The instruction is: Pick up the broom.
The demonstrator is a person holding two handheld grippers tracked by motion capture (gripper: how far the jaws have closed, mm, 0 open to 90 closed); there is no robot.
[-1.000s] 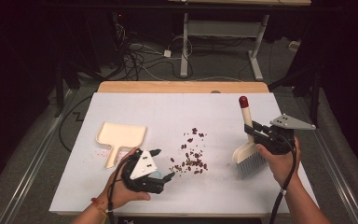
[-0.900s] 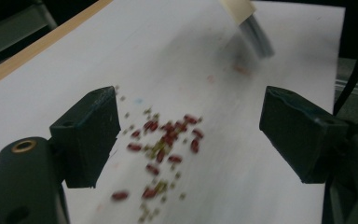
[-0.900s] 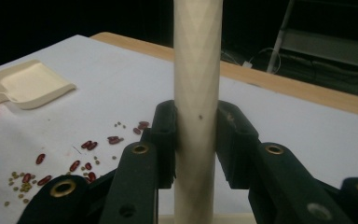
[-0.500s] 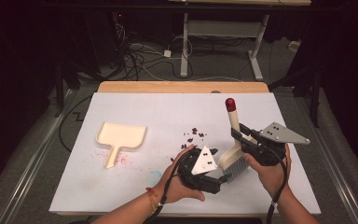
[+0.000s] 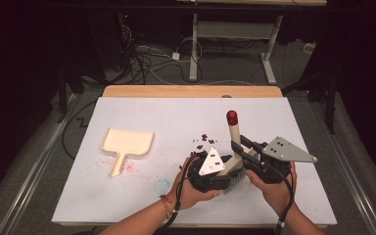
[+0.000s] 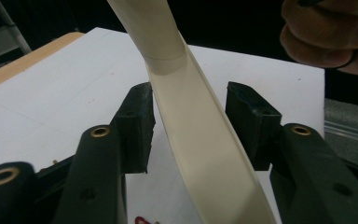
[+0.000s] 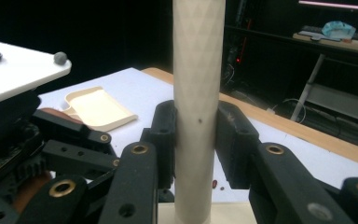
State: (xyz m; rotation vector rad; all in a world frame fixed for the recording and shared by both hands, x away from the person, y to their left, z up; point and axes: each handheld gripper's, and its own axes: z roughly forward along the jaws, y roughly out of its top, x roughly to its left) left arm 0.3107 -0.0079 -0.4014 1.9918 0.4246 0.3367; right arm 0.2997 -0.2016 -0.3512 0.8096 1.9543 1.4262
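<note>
Both grippers meet at the brush; the dustpan [image 5: 127, 143] lies empty.
Right gripper [image 7: 196, 140] clamps the brush [image 5: 233, 134] handle, red tip up and away; left gripper [image 6: 189, 119] jaws, just closing, straddle it ungripped.

The dustpan [image 5: 126, 143] is laid on the left part of the surface [image 5: 137, 196]. Well to its right, the brush [image 5: 234, 142] is stood up, with scattered crumbs [image 5: 203, 139] lying just to its left. The left claw [image 5: 221, 177] is placed at the brush's base; the right claw [image 5: 239, 149] is set on its handle, behind and to the right.
</note>
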